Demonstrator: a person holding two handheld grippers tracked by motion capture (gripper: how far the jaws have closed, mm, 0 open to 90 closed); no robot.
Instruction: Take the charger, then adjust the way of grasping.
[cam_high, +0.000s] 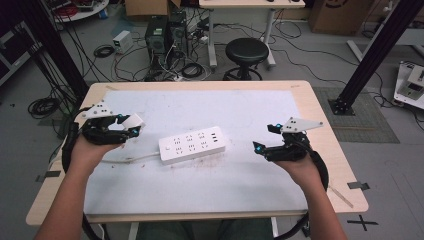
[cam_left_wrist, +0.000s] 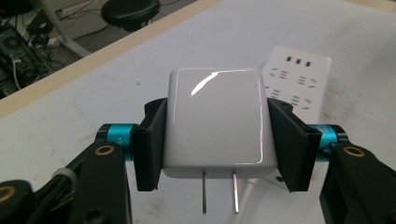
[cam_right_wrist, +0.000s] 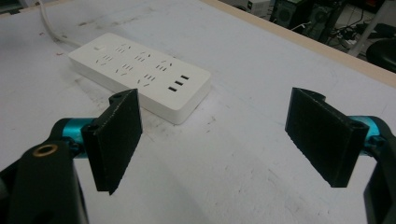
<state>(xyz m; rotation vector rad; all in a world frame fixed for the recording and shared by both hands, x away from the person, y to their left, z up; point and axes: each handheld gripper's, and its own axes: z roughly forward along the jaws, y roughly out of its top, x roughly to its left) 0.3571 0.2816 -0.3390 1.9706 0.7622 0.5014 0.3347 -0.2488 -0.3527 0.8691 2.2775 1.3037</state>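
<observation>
A white power strip (cam_high: 192, 144) lies in the middle of the table, with its cord (cam_high: 131, 159) running off to the left. My left gripper (cam_high: 129, 126) is shut on a white plug adapter (cam_left_wrist: 215, 122), held between both pads with its two metal prongs (cam_left_wrist: 219, 191) pointing down toward the camera. It hovers to the left of the strip (cam_left_wrist: 296, 80). My right gripper (cam_high: 263, 138) stands open to the right of the strip (cam_right_wrist: 140, 74), its pads (cam_right_wrist: 114, 137) wide apart with nothing between them.
The table has a white mat (cam_high: 200, 185) with a wooden rim (cam_high: 330, 150). Beyond the far edge stand a black stool (cam_high: 246, 56), computer cases and tangled cables on the floor. A black frame post (cam_high: 372, 55) rises at the right.
</observation>
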